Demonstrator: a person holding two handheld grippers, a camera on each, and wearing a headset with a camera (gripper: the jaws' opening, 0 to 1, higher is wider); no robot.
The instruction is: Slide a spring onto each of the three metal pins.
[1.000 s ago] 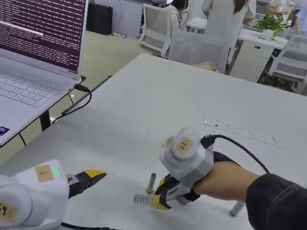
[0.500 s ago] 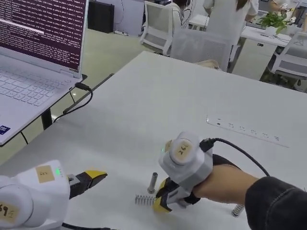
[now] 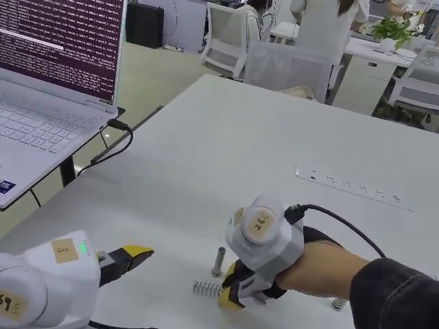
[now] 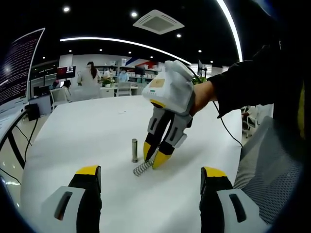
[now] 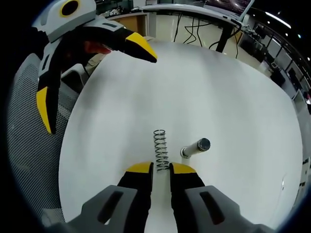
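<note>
A short metal pin [image 3: 218, 262] stands upright on the white table [image 3: 226, 157]. A small spring [image 3: 204, 288] lies flat just in front of it. My right gripper [image 3: 232, 293] is down at the spring's right end. In the right gripper view its jaws [image 5: 161, 168] stand close together with the near end of the spring [image 5: 159, 144] between them, and the pin [image 5: 195, 147] is just to the right. My left gripper [image 3: 130, 257] hovers open to the left with nothing in it. The left gripper view looks past its own spread jaws [image 4: 150, 171] at the pin [image 4: 134, 150] and spring [image 4: 141, 168]. A second spring [image 3: 338, 302] peeks out behind the right arm.
An open laptop [image 3: 41, 103] sits on a stand at the far left, with a cable [image 3: 113, 147] hanging beside it. A white power strip [image 3: 353, 186] lies at the table's right. Office chairs [image 3: 226, 34] and people are beyond the far edge.
My right gripper has sunk a little lower and nearer over the spring's end. The left gripper, the pin and the spring have stayed in place.
</note>
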